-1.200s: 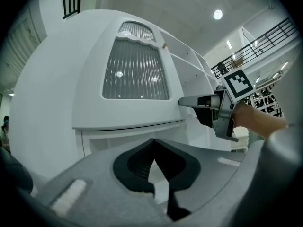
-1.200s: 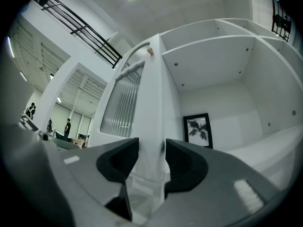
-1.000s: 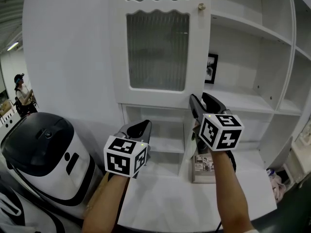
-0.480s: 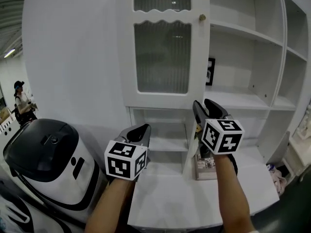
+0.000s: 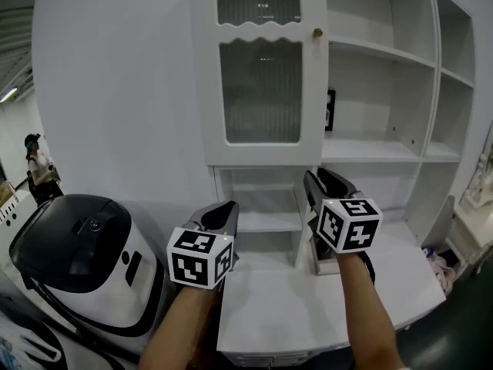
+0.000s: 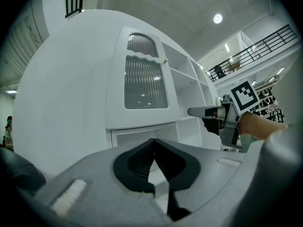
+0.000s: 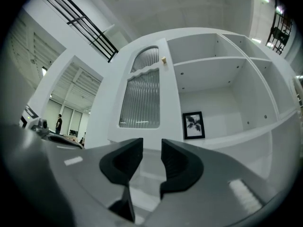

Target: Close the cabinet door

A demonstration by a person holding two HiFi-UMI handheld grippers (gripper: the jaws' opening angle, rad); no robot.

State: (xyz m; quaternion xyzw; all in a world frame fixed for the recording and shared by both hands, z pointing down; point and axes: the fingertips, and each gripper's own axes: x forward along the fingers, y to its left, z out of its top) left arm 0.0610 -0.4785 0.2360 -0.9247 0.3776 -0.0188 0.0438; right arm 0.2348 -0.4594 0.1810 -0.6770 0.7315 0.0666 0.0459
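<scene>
The white cabinet door [image 5: 262, 75] has ribbed glass panes and a small brass knob [image 5: 316, 32] on its right edge. It stands swung out in front of the cabinet, beside the open shelves [image 5: 377, 99]. In the right gripper view the door [image 7: 147, 98] and knob [image 7: 164, 59] sit ahead and above. My left gripper [image 5: 223, 210] is low and short of the door, its jaws shut and empty [image 6: 154, 143]. My right gripper [image 5: 320, 177] hangs below the knob edge. Its jaws are closing, a gap remains [image 7: 151, 145], and nothing is between them.
A framed leaf picture [image 5: 330, 110] leans on a shelf behind the door. A white counter [image 5: 308, 307] runs below both grippers. A black-and-white machine [image 5: 77, 245] stands at the left. A person [image 5: 35, 156] is far off at the left.
Both grippers have drawn back from the cabinet, and more of the counter shows below them. The door looks the same.
</scene>
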